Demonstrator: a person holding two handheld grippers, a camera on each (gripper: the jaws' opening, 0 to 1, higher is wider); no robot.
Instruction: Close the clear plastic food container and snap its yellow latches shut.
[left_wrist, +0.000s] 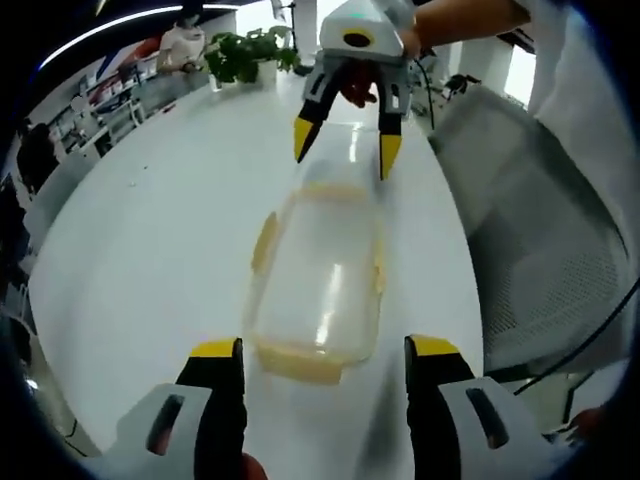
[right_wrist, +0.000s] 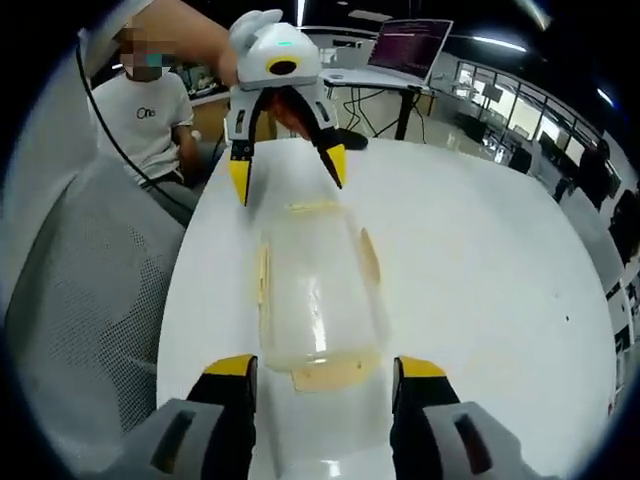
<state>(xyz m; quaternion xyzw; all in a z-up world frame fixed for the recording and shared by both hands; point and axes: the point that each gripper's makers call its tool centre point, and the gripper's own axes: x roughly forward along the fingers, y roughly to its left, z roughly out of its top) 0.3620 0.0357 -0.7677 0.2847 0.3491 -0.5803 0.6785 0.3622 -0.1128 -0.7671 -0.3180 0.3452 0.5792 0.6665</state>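
A clear plastic food container (left_wrist: 320, 270) (right_wrist: 315, 290) lies lengthwise on the white table (left_wrist: 150, 230) (right_wrist: 480, 260), its lid resting on top. Pale yellow latches (left_wrist: 265, 240) (right_wrist: 370, 255) flare outward along its sides. The end latch (right_wrist: 330, 375) lies flat on the table near my right gripper. My left gripper (left_wrist: 325, 350) stands open at one end of the container, one jaw on either side of that end. My right gripper (right_wrist: 325, 366) is open at the opposite end. Each gripper also appears across the container in the other's view: the right gripper (left_wrist: 347, 148) and the left gripper (right_wrist: 288, 172).
A grey mesh chair (left_wrist: 540, 230) (right_wrist: 90, 300) stands close against one long side of the table. A person in a white T-shirt (right_wrist: 150, 120) sits beyond it. Potted plants (left_wrist: 245, 55) and a desk with a lit screen (right_wrist: 410, 45) stand far off.
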